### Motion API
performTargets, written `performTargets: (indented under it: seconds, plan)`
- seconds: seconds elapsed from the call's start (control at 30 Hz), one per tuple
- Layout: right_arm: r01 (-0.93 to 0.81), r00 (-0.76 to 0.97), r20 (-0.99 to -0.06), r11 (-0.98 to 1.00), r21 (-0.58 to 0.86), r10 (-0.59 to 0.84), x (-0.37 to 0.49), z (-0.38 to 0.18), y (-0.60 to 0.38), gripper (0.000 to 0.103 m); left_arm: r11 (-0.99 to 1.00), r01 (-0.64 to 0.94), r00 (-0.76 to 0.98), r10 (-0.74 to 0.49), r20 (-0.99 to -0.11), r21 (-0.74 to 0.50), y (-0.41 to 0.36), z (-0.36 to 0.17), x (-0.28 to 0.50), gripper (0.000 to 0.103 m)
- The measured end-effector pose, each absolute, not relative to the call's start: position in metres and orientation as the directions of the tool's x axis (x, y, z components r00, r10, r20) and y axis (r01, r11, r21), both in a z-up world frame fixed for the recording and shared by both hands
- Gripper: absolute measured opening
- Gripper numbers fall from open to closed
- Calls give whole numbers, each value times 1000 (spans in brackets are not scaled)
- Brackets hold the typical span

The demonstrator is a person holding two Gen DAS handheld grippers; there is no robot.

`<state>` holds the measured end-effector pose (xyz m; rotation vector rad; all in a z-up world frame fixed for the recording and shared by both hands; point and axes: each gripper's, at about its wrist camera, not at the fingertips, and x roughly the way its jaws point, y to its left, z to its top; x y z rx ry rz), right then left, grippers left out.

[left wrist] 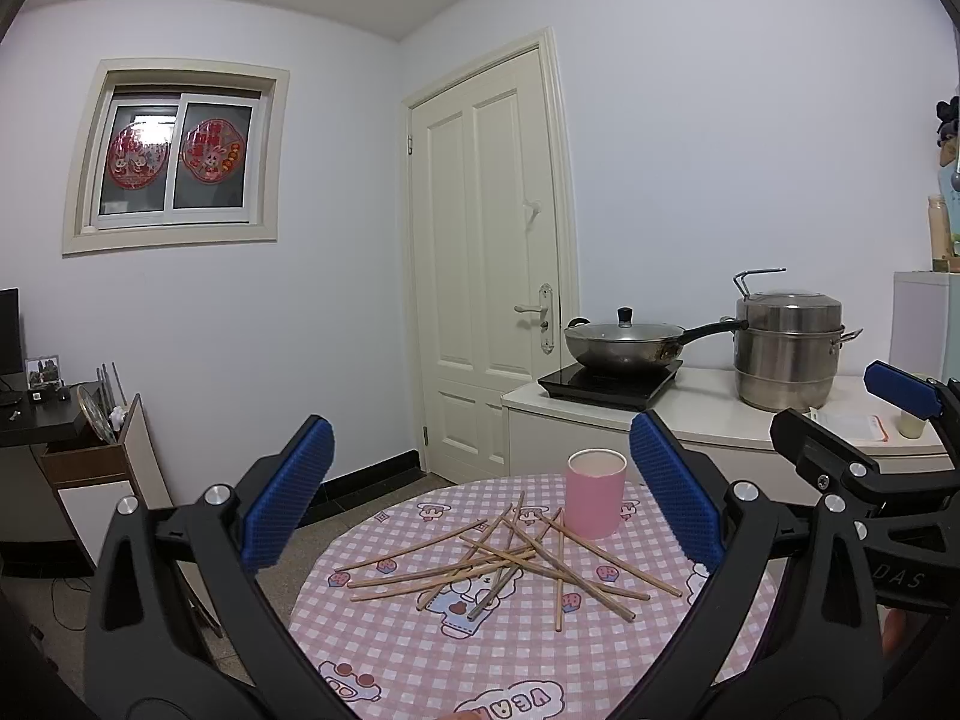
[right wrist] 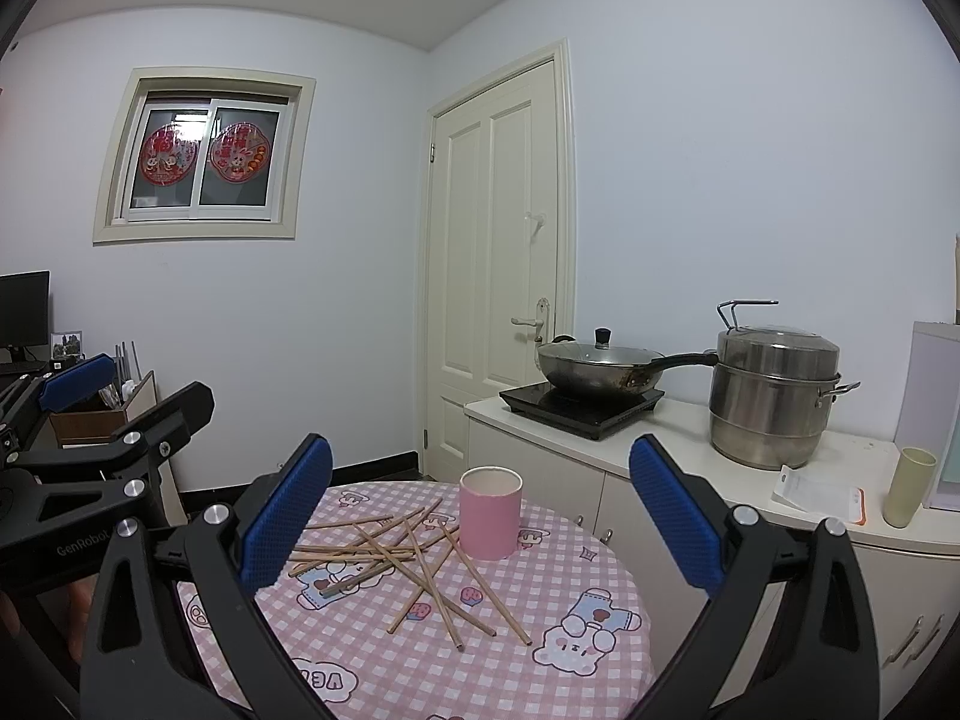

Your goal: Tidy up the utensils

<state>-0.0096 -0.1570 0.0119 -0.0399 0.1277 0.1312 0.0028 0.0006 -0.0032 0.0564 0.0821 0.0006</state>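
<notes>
Several wooden chopsticks (left wrist: 510, 564) lie crossed in a loose pile on a round table with a pink checked cloth (left wrist: 420, 654). A pink cylindrical cup (left wrist: 595, 493) stands upright just behind the pile. My left gripper (left wrist: 480, 492) is open and empty, held above the near side of the table. My right gripper (right wrist: 480, 498) is open and empty too, over the table's near edge. The pile (right wrist: 408, 558) and the cup (right wrist: 490, 513) also show in the right wrist view. Each gripper shows at the edge of the other's view.
A white counter (right wrist: 690, 456) stands behind the table on the right, with a lidded wok (right wrist: 600, 366) on an induction hob, a steel steamer pot (right wrist: 771, 396), a pale green cup (right wrist: 909, 486) and a packet. A closed door (left wrist: 486, 264) is behind. A dark desk (left wrist: 36, 420) stands on the left.
</notes>
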Motion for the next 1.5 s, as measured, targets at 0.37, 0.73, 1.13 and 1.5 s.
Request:
performTargets:
  seconds: [0.37,0.73,1.13,1.5]
  plan:
    - [-131,983,-130,991,-34,126,-6,12,-155,96,998,1,997,3,-81,56,1,-3,3,97]
    - [-134,983,-132,990,-35,128,-6,11,-153,96,999,1,997,3,-82,53,3,-2,3,97]
    - [-135,982,-137,990,-32,129,-6,10,-153,96,999,-1,996,5,-86,54,5,-4,3,97]
    - [-135,981,-143,990,-28,130,-6,6,-153,96,999,-2,996,6,-92,53,8,-7,3,97]
